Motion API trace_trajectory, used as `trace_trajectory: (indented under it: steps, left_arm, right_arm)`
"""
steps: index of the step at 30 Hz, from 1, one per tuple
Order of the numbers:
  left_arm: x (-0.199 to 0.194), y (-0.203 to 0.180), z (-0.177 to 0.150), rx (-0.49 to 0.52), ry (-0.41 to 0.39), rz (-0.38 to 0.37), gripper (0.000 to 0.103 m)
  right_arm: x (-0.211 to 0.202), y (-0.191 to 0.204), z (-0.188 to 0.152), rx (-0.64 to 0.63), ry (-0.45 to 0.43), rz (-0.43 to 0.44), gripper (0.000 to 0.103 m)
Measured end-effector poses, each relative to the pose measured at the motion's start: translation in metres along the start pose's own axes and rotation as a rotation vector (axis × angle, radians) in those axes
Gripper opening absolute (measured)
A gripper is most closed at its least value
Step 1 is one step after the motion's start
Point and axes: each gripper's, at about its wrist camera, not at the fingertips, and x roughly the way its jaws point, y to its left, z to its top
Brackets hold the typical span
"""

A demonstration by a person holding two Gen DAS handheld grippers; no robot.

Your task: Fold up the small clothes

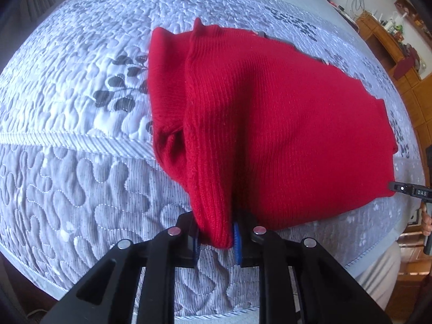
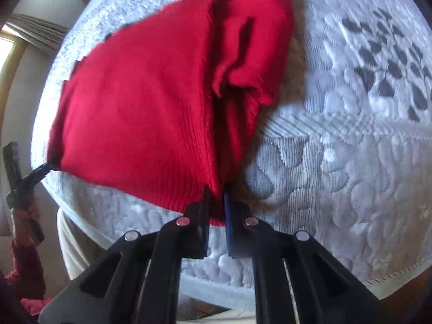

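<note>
Red ribbed knit filled the middle of both views: a small red sweater (image 1: 270, 124) stretched above a quilted bedspread (image 1: 81, 113), held at two near corners and sagging between them. The far part of the garment seemed to rest on the bed, while the near edge was lifted off it.

On the left wrist view, the left gripper (image 1: 216, 239) had its jaws pressed onto a bunched fold of the sweater's hem, the blue pads squeezing the cloth from both sides. A narrower fold, perhaps a sleeve, hung along the left side of the garment. At the right edge of that view the tip of the right gripper (image 1: 405, 190) touched the sweater's other corner, with part of the person's hand (image 1: 427, 222) below it.

On the right wrist view, which was somewhat blurred, the right gripper (image 2: 216, 213) likewise had its jaws pinching the sweater (image 2: 140, 102) at its lower edge, with little gap left between the pads. Bunched folds lay to the right of the pinch. At the left edge the left gripper (image 2: 43, 168) met the far corner of the cloth.

The bedspread (image 2: 351, 162) was pale grey-white with stitched swirls and dark leaf prints. A wooden cabinet (image 1: 388, 46) stood beyond the bed at the upper right of the left view.
</note>
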Motion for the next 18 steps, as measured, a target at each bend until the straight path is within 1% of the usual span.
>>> trace_trajectory:
  steps: [2, 4, 5, 6, 8, 10, 11, 13, 14, 18]
  left_arm:
    - [0.0, 0.0, 0.0, 0.022, -0.012, 0.007, 0.022]
    - [-0.002, -0.001, 0.0, 0.047, -0.025, 0.021, 0.026]
    - [-0.006, -0.001, -0.001, 0.063, -0.032, 0.038, 0.03]
    - [-0.008, -0.003, -0.001, 0.075, -0.039, 0.055, 0.039]
    - [-0.02, -0.005, -0.003, 0.1, -0.07, 0.094, 0.044]
    - [-0.031, -0.006, -0.003, 0.116, -0.093, 0.109, 0.049]
    - [-0.039, -0.006, -0.002, 0.121, -0.11, 0.111, 0.053]
    - [-0.05, -0.007, 0.002, 0.134, -0.132, 0.122, 0.054]
    - [-0.054, -0.008, 0.006, 0.143, -0.141, 0.127, 0.054]
    - [-0.066, -0.017, 0.03, 0.17, -0.187, 0.122, 0.055]
  right_arm:
    - [0.005, 0.0, -0.001, 0.014, -0.006, 0.0, 0.01]
    - [0.005, -0.001, -0.001, 0.017, -0.006, 0.0, 0.012]
    - [0.004, 0.002, 0.0, 0.009, -0.007, 0.001, 0.013]
    - [0.002, 0.004, 0.0, 0.005, -0.008, 0.001, 0.016]
    - [-0.005, 0.005, 0.002, 0.006, -0.01, 0.007, 0.019]
    - [-0.018, 0.007, 0.004, 0.01, -0.024, 0.006, 0.02]
    - [-0.027, 0.009, 0.008, 0.005, -0.042, 0.005, 0.02]
    - [-0.044, 0.012, 0.015, -0.005, -0.086, 0.005, 0.024]
    - [-0.053, 0.016, 0.022, -0.009, -0.111, 0.004, 0.028]
    - [-0.071, 0.025, 0.052, -0.034, -0.187, 0.004, 0.03]
